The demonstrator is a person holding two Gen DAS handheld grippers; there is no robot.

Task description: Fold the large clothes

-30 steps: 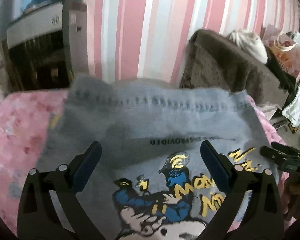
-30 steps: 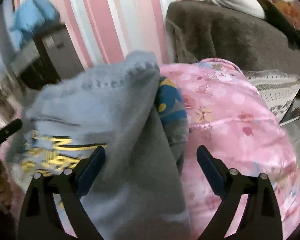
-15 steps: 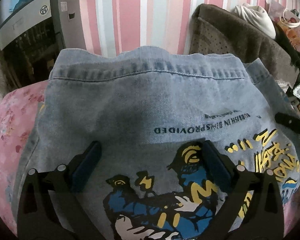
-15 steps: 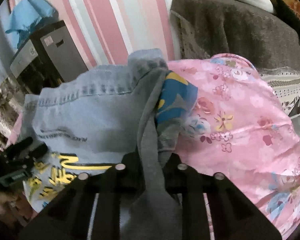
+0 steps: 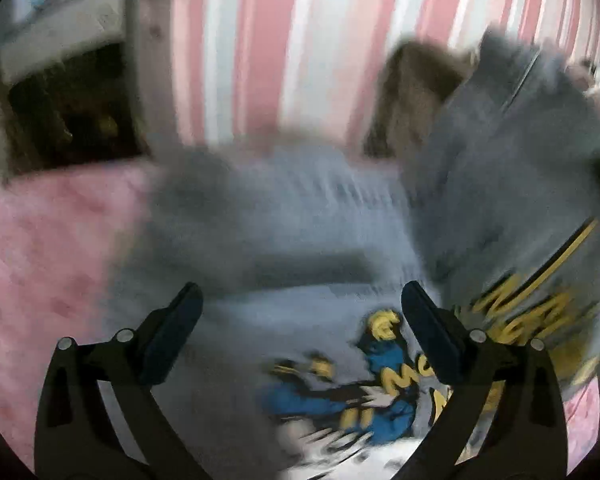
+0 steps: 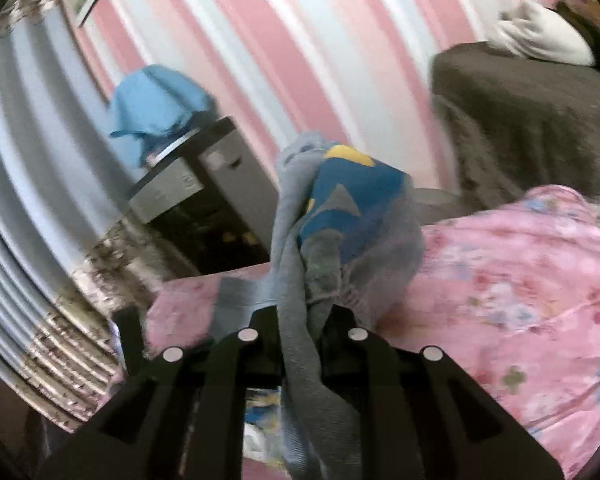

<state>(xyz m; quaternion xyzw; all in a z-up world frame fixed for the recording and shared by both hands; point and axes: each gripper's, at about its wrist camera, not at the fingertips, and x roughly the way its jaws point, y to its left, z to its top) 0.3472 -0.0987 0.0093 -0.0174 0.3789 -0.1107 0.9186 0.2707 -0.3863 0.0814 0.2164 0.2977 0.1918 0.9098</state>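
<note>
Denim garment lies on pink bedspread, printed side up, spread ahead of and under left gripper, whose jaws stand wide apart and empty above it. Right gripper is clenched on the garment's right edge, which rises bunched from its jaws. Judgement: right side is the nearer, controlling hand; fold goes leftward across the garment.

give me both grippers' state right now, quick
Left gripper: jaws open, holding nothing, above the denim garment.
Right gripper: jaws closed on a bunched edge of the denim garment.
</note>
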